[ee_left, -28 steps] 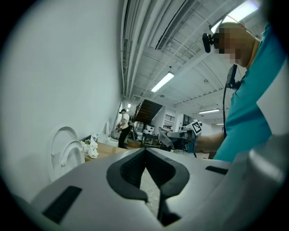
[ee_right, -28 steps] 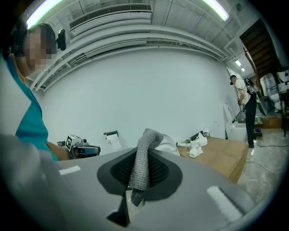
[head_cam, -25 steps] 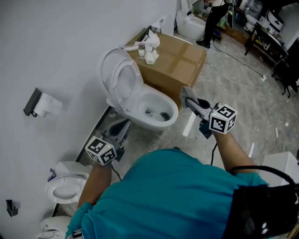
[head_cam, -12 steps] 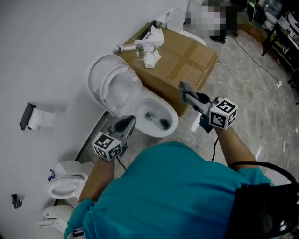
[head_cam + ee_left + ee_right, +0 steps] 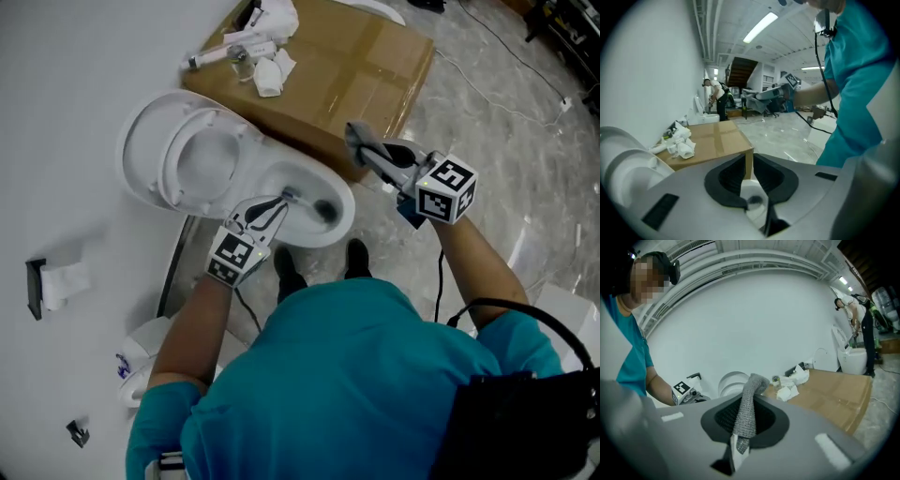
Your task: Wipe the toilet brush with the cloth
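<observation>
A white toilet [image 5: 342, 228] stands with its lid up. In its bowl lies the toilet brush [image 5: 322, 209], its dark head to the right and its pale handle end toward my left gripper [image 5: 284, 198]. That gripper reaches over the bowl's near rim, tips right at the handle end. Its jaws have just been opening to a thin slit, and nothing shows between the pads. Through the slit of the left gripper [image 5: 747, 162] only white bowl and a dark spot show. My right gripper [image 5: 362, 152] hovers beyond the bowl's right side, shut on a grey cloth [image 5: 355, 136], which drapes over its jaws [image 5: 746, 414].
A cardboard box [image 5: 375, 66] stands behind the toilet with crumpled white paper and a small bottle [image 5: 265, 49] on top. A paper-roll holder [image 5: 47, 281] hangs on the wall at left. A second small toilet [image 5: 142, 354] sits lower left. A cable [image 5: 487, 86] crosses the floor.
Both grippers have moved forward and down toward the toilet. The left one went from beside the bowl's base to over its rim. The right one carried the cloth along.
</observation>
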The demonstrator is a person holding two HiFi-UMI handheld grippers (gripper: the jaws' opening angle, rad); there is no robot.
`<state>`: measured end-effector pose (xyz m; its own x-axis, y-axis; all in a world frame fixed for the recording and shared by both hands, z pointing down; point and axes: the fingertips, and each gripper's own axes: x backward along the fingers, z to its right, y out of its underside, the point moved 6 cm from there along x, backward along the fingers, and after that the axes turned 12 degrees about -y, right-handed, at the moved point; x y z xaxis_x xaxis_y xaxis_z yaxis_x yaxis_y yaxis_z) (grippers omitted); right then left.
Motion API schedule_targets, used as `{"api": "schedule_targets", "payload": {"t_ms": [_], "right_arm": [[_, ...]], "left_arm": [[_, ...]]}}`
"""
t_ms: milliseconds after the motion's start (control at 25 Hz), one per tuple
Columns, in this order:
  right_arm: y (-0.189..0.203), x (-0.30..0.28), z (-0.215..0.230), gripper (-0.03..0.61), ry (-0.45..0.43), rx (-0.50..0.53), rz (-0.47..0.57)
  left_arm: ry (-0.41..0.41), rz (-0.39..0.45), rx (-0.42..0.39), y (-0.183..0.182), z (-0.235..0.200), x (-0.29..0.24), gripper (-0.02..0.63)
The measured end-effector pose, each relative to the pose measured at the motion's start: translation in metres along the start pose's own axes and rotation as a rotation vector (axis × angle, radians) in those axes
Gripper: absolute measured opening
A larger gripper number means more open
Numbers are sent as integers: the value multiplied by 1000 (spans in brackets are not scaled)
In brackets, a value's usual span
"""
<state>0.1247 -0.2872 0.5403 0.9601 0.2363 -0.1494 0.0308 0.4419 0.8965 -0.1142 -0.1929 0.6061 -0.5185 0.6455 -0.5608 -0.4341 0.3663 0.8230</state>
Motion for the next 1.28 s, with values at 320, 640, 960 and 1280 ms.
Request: {"api": "schedule_targets", "payload": {"t_ms": [320, 640, 960, 1280], "right_arm": [[106, -25, 46, 18, 92, -110, -12], [219, -31, 89, 18, 97, -190, 6], [299, 0, 92, 18, 101, -236, 27], [349, 22, 105, 18, 139, -344, 27]], "left_arm": [[296, -190, -506, 118, 34, -132, 172], [506, -306, -1029, 277, 92, -253, 287], [531, -381, -1309, 387, 110, -335, 302], [646, -380, -1379, 434, 149, -376, 321]]}}
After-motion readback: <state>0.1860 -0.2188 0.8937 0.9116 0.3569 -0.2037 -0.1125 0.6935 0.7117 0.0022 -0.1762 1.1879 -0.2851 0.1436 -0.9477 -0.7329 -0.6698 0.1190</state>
